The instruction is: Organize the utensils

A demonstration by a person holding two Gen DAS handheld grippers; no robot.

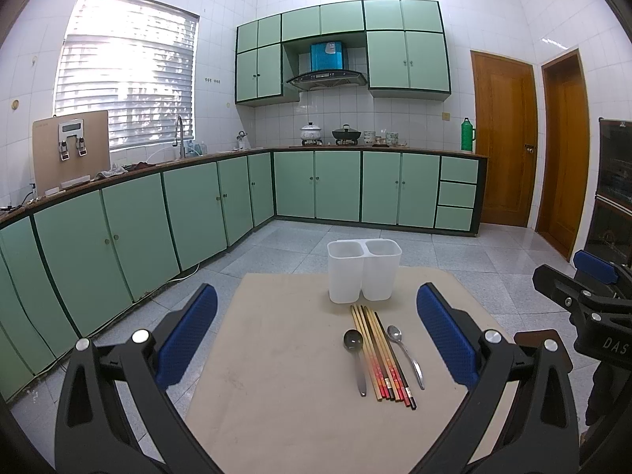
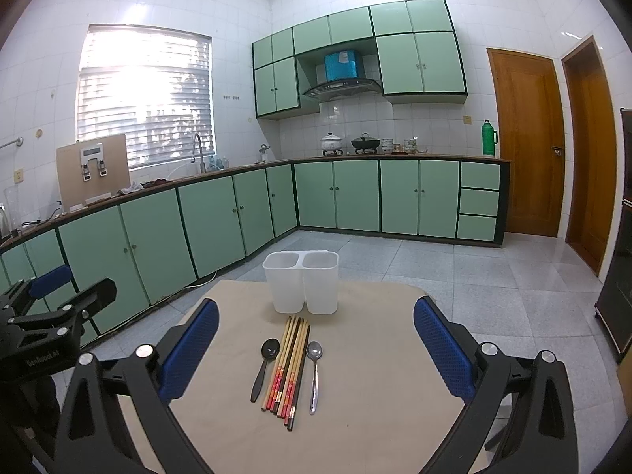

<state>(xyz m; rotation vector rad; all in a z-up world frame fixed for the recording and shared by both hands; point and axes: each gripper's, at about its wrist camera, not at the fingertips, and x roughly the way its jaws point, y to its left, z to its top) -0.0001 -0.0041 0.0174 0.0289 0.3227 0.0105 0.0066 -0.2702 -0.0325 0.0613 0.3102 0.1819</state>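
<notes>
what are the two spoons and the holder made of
Black spoon: likely glossy plastic, uniformly dark with a soft sheen. Silver spoon: looks like polished steel, mirror-like glints. Holder: seemingly translucent white plastic, light passing through its walls.

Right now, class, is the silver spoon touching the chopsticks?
Apart. The right wrist view shows bare mat between the silver spoon and the chopsticks.

My right gripper [image 2: 316,339] hangs wide open above the surface [image 2: 395,355]. Between its blue pads [image 2: 442,347] I see chopsticks [image 2: 290,367] bundled between a black spoon [image 2: 265,367] and a metal spoon [image 2: 315,371], near a white two-compartment holder [image 2: 302,282].
</notes>
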